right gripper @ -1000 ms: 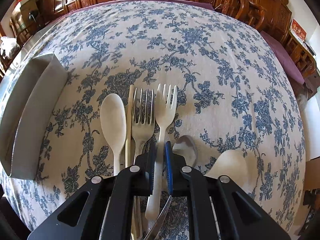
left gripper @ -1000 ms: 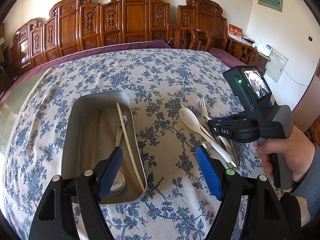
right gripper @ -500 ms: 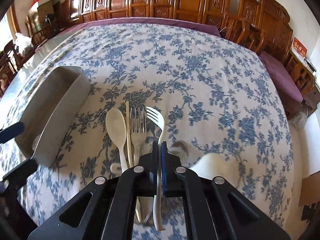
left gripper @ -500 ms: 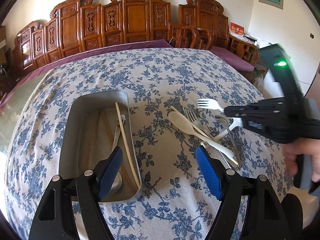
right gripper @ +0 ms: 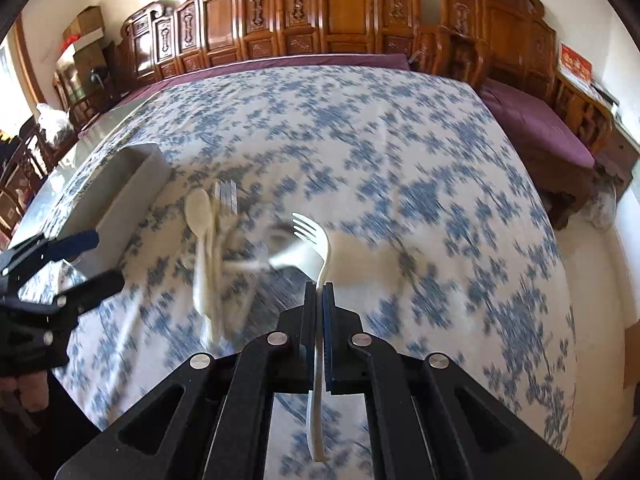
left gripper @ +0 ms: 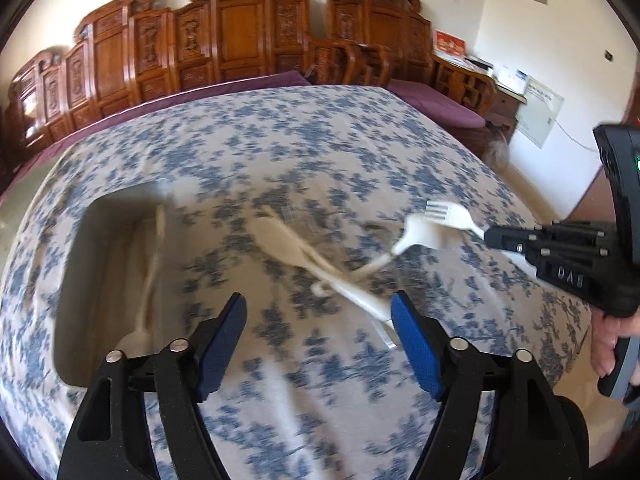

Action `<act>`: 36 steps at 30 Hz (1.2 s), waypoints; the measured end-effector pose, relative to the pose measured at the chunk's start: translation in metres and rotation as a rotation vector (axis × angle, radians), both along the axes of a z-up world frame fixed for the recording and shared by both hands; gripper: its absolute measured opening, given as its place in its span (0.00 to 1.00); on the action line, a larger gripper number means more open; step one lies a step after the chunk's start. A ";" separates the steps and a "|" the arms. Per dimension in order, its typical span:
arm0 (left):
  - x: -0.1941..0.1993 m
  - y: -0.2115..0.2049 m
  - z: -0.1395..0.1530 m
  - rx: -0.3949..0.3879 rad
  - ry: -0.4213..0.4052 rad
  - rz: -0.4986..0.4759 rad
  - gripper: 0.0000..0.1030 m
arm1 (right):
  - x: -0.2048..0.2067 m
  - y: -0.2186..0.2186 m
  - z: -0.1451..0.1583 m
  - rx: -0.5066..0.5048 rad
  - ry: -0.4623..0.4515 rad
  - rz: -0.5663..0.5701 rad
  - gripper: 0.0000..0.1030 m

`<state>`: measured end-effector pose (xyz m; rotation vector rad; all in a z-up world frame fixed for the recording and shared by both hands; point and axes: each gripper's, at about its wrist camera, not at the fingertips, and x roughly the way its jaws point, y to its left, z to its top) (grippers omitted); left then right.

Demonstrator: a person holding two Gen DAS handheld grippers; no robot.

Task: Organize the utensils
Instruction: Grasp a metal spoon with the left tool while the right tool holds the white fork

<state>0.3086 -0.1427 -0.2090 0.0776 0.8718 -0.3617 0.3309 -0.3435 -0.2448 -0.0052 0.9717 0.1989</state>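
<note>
Right wrist view: the right gripper (right gripper: 319,296) has its jaws clamped flat on the handle of a white plastic fork (right gripper: 320,264). The fork is lifted clear of the tablecloth (right gripper: 400,152). Its four tines curve up and away ahead of the pads, and the rest of the handle hangs down behind them toward the camera. It is smooth, matte and pale cream-white, of one piece, with a slim handle that widens into the head.

Below and to the left of the fork, the remaining utensils lie in a loose, motion-blurred pile on the cloth: a pale plastic spoon (right gripper: 200,216) with its bowl pointing away, a metal fork (right gripper: 226,196) just beside it, and more handles that are too smeared to sort. Further left stands a rectangular metal tray (right gripper: 132,184), and in front of it the left gripper (right gripper: 90,258) reaches in from the frame edge.

From the left wrist, the left gripper (left gripper: 318,340) has nothing between its blue pads (left gripper: 416,344), which stand well apart and have just eased slightly inward. It hangs over the cloth between the tray (left gripper: 76,276) and the pile. A long pale utensil lies lengthwise inside the tray, too blurred to name. To the right, the white fork (left gripper: 444,222) juts from the right gripper (left gripper: 490,238), with a hand (left gripper: 612,344) on its grip. Carved wooden chairs (right gripper: 344,12) line the far wall.
</note>
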 end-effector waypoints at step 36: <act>0.050 -0.097 -0.036 0.121 0.148 -0.070 0.03 | -0.016 -0.048 -0.017 0.083 0.006 -0.046 0.04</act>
